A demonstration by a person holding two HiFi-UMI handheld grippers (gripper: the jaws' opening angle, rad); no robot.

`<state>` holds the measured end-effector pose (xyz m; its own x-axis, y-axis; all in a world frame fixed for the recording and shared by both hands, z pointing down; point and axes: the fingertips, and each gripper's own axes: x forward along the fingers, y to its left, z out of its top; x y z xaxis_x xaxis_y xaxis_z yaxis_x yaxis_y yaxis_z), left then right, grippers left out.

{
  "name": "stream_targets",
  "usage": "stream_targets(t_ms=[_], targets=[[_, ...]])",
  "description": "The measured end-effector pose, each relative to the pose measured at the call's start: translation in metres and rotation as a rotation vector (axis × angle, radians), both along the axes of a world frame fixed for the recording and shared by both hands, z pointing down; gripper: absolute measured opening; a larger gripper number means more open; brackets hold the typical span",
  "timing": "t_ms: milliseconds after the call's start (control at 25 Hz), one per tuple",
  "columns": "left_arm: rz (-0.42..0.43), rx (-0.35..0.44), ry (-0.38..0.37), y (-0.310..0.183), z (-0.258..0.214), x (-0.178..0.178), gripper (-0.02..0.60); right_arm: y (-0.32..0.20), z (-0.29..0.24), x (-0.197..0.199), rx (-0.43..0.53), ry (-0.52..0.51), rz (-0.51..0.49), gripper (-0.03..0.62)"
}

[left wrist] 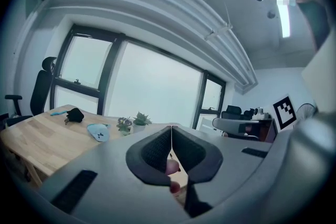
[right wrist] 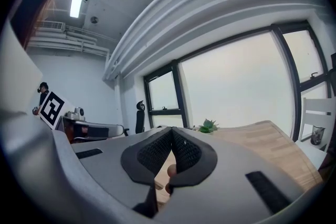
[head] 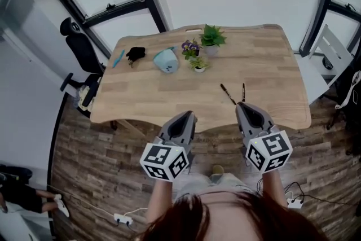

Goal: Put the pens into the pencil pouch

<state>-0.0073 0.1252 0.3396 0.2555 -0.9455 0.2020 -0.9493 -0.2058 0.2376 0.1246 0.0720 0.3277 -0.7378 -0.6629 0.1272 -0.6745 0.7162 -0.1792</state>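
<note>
A light blue pencil pouch (head: 166,59) (left wrist: 98,132) lies on the far left part of the wooden table (head: 265,59). Two dark pens (head: 228,93) (head: 243,91) lie near the table's front edge. A blue pen (head: 118,58) (left wrist: 58,112) rests at the far left beside a black object (head: 135,54) (left wrist: 75,115). My left gripper (head: 190,114) (left wrist: 171,127) hovers at the front edge, shut and empty. My right gripper (head: 241,105) (right wrist: 171,130) is just short of the two dark pens, also shut with nothing in it.
Three small potted plants (head: 212,36) (head: 190,48) (head: 198,65) stand at the table's far middle, next to the pouch. A black office chair (head: 79,48) stands at the left, a white chair (head: 333,51) at the right. Cables and a power strip (head: 121,217) lie on the floor.
</note>
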Motion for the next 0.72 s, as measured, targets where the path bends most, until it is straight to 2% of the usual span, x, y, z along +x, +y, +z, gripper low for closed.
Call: stream_targets(t_ms=[400,720], targets=[[-0.044,-0.033,0.017,-0.023,0.013,-0.023,0.003,-0.029,0.019,-0.015,-0.03,0.026,-0.027,0.0],[-0.051,-0.045,0.029,-0.06,0.022,-0.065,0.003,-0.064,0.026,-0.037,-0.032,0.048,0.0,0.0]])
